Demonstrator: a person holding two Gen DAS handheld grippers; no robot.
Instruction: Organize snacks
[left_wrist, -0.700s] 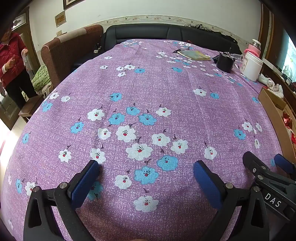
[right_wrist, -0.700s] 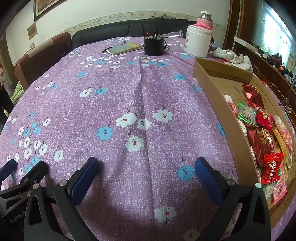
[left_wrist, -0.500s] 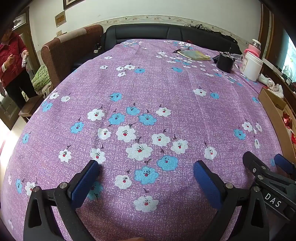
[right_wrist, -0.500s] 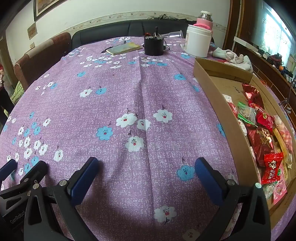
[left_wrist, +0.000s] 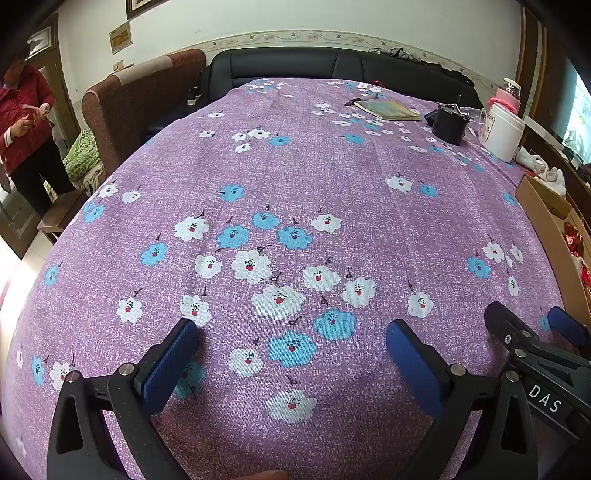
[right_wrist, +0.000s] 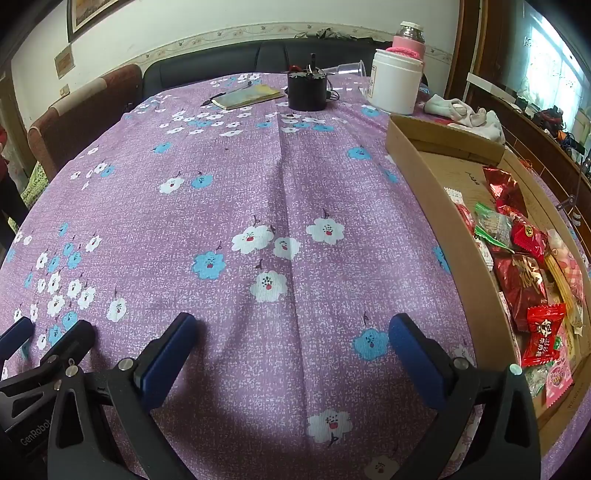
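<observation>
Both tongs gape wide with nothing between the blue pads: left tongs (left_wrist: 291, 350) and right tongs (right_wrist: 291, 347) hang side by side over the purple flowered cloth (right_wrist: 258, 177) that covers the bench, tilted downward, pads apart from the cloth as far as can be told. In the left wrist view the right tongs show at the lower right edge; in the right wrist view the left tongs show at the lower left edge. Landmark: cardboard tray (right_wrist: 424, 177), lying on the cloth to the right of both tongs, long side wall facing them. Snacks (right_wrist: 521, 258) lie loose inside the tray, piled toward its near end: red foil packs, a green wrapper, a pink-and-white pack, a small red packet (right_wrist: 545, 334) nearest the camera; far end of the tray floor bare. From the left wrist only the tray's near wall (left_wrist: 546, 221) and a sliver of red wrappers show. Beyond the tray's far end: white jar (right_wrist: 395, 86) with a pink-sleeved bottle (right_wrist: 408, 40) behind it, black pot (right_wrist: 307, 90) left of the jar, yellow notebook (right_wrist: 251, 96) further left. White rag (right_wrist: 465, 114) just past the tray's far corner. Person in a red jacket (left_wrist: 22, 110) stands far from the tray, off the bench's left side, by a brown armchair (left_wrist: 140, 99).
</observation>
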